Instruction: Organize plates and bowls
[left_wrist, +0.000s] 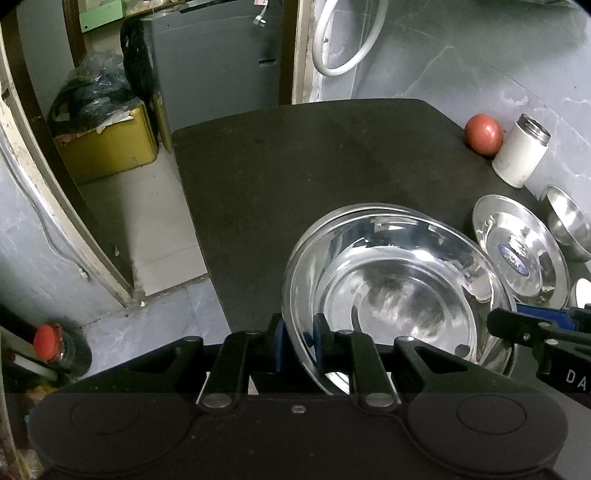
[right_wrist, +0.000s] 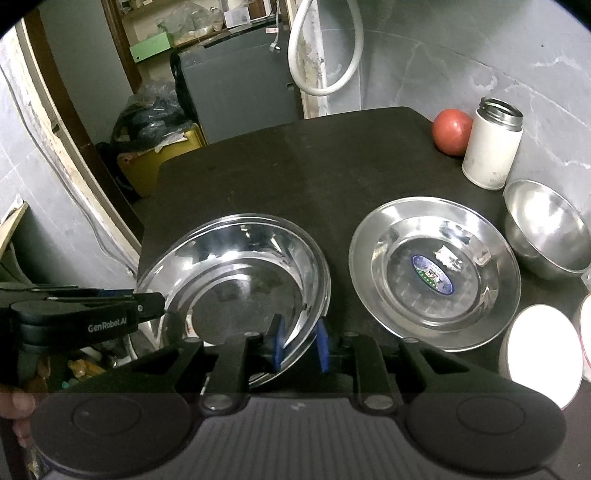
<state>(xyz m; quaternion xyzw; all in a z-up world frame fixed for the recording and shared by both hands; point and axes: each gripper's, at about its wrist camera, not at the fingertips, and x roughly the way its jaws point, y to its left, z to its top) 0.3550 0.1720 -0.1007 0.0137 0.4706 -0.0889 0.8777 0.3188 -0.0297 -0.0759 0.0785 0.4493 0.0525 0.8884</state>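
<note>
- Left gripper (left_wrist: 300, 338) pinches the steel plate's (left_wrist: 399, 291) rim at its 8 o'clock.
- Right gripper (right_wrist: 300, 341) pinches its near-right rim.
- Keep both level; stack it onto the stickered plate (right_wrist: 436, 273) at 3 o'clock.

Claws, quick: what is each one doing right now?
Left claw: shut on the rim of the steel plate.
Right claw: shut on the same plate's rim.

We look from both wrist cameras forward and down, very near the glass bowl (left_wrist: 399, 291). The left camera stands at the bowl's left, the right one (right_wrist: 236, 280) at its near right. Both views share this bowl.
</note>
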